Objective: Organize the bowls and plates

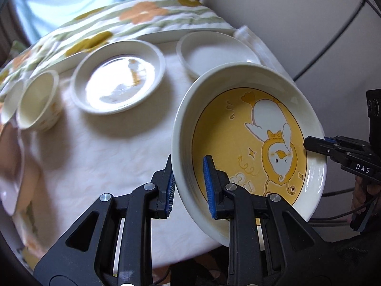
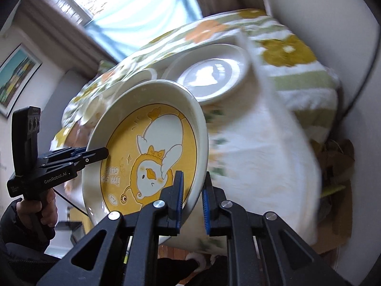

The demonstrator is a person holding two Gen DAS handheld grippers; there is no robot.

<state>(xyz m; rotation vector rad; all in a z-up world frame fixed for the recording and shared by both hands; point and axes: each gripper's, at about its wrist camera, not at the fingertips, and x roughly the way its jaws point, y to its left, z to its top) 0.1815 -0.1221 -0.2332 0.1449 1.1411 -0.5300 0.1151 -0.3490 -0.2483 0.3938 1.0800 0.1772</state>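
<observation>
**While carrying the duck plate, grip tight on both sides**

Up in the air over the near edge of the desk [image 1: 107,157], tilted: the duck plate [image 1: 250,143]. Left claw [image 1: 189,178] almost shut, pinching the plate's rim, one pad inside and one outside. Right claw [image 2: 192,190] almost shut too, pinching the rim on the other side.

Hold both grips firm. Move both hands together, at the same speed. Never pull apart or twist, or risk a slip from the pads. Tip the plate flatter before setting down. Probably best to carry over to another plate and lower gently on top.

Farther back on the desk, toward the far edge: a shiny white plate [image 1: 119,78] and a second white plate [image 1: 214,52], side by side, not touching. Toward the left edge: two small bowls [image 1: 38,100], blurry. Along the far edge: a flowery blanket [image 1: 142,14].

Mind the second white plate, just behind the duck plate. Lift over, never bump into. Go slow near the small bowls, easy to knock over.
</observation>
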